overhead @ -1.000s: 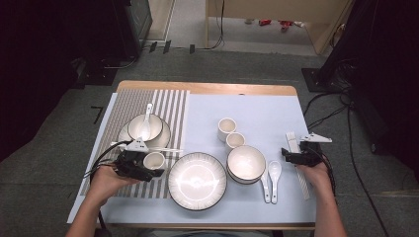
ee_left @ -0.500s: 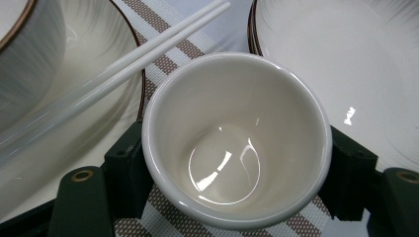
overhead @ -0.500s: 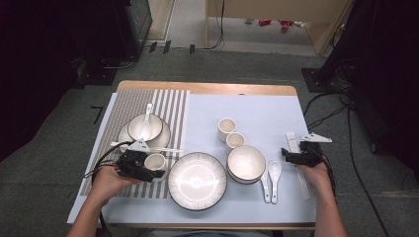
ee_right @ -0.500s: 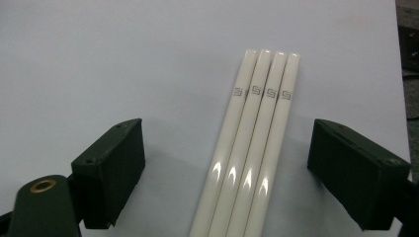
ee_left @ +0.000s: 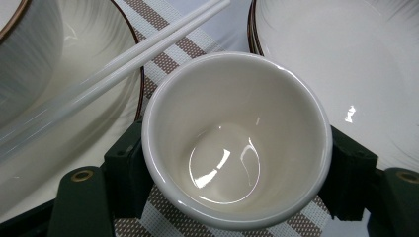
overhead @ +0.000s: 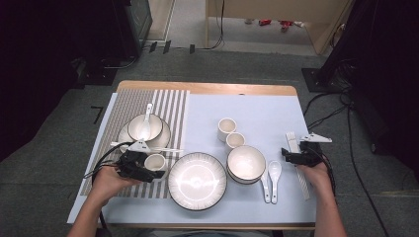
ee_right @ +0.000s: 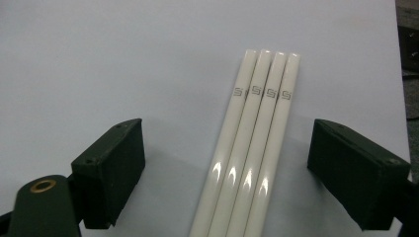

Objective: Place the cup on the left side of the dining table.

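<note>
1. Your left tool is clamping the small cup, one jaw pressing on each side.
2. The cup is sitting upright on the striped mat, between the chopsticks and the big plate.
3. Your right tool is resting with jaws apart, straddling four white chopsticks lying side by side on the worktop, pads clear of them.

A small cream ceramic cup stands on the striped woven placemat, left of the large round white plate. Right of that plate sits a cream ceramic bowl, then two white ceramic spoons.
</note>
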`<control>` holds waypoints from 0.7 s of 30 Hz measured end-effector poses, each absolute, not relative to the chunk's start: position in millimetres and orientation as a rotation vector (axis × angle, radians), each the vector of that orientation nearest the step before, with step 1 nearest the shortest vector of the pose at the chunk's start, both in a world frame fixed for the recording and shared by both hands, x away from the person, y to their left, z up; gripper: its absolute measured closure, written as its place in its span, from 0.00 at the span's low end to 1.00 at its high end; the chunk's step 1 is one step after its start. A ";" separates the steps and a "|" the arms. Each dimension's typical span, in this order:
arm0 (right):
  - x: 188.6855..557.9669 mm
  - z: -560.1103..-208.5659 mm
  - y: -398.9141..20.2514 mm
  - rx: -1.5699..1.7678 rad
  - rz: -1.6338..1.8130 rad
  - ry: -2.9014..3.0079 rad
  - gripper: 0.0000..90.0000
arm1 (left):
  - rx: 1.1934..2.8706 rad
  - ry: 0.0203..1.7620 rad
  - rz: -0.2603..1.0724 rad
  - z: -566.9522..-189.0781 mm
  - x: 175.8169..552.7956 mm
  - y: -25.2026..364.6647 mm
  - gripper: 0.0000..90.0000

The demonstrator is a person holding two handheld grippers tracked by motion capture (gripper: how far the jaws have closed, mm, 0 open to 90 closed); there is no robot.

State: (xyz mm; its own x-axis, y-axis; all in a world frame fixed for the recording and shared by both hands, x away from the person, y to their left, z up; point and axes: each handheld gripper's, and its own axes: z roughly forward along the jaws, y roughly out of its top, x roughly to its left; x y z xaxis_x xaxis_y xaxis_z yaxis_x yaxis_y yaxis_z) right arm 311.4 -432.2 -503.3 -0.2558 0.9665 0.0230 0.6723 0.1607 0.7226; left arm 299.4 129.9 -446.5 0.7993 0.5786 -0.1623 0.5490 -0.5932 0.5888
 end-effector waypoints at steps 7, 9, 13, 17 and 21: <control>311.4 -503.3 -432.2 1.550 0.873 1.995 0.16 | 2.327 0.848 0.043 -447.5 298.9 132.2 0.31; 311.3 -503.3 -432.0 1.551 0.873 1.995 0.16 | 2.328 0.848 0.044 -447.5 298.6 132.2 0.31; 311.3 -503.3 -432.1 1.552 0.873 1.995 0.16 | 2.327 0.848 0.041 -447.7 298.4 132.4 0.30; 311.3 -503.3 -432.0 1.552 0.873 1.994 0.16 | 2.320 0.855 0.030 -448.2 298.5 133.3 0.30; 311.3 -503.3 -432.0 1.552 0.873 1.994 0.16 | 2.307 0.856 0.016 -448.6 298.1 133.8 0.29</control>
